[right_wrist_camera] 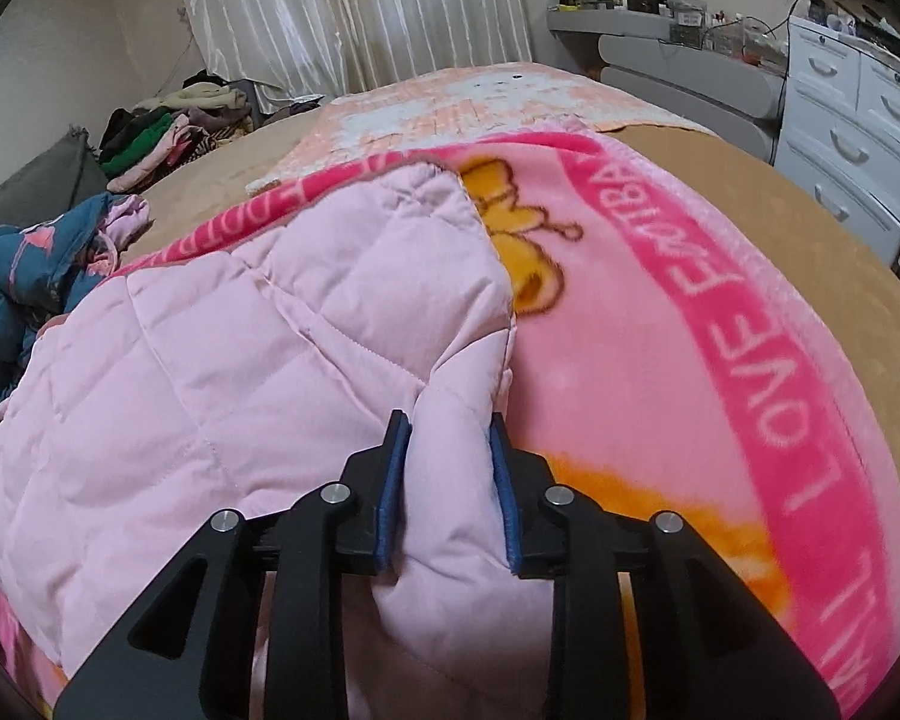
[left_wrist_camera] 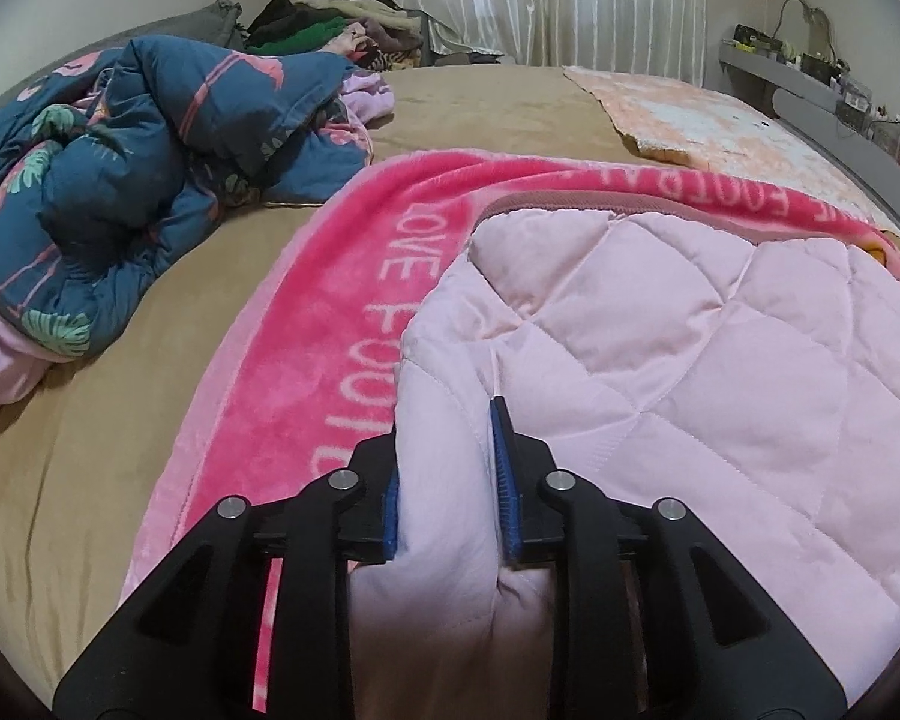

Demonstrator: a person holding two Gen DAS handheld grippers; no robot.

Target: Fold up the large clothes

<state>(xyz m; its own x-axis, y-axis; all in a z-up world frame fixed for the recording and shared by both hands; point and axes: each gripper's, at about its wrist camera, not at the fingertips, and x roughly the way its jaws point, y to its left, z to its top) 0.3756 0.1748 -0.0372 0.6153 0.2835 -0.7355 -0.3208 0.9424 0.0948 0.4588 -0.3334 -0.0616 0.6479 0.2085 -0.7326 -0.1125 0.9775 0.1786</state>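
A pale pink quilted garment lies spread on a bright pink fleece blanket lettered "LOVE FOOTBALL", on a bed. My left gripper is shut on a puffy fold at the garment's left near edge, and the fabric fills the gap between its blue pads. In the right wrist view the same garment covers the blanket's left part. My right gripper is shut on a bunched fold at the garment's right near corner. Both point steeply down at the bed.
The tan bed sheet shows left of the blanket. A crumpled blue floral quilt lies far left, a clothes pile by the curtain, a peach mat at the back. White drawers and a grey shelf stand right.
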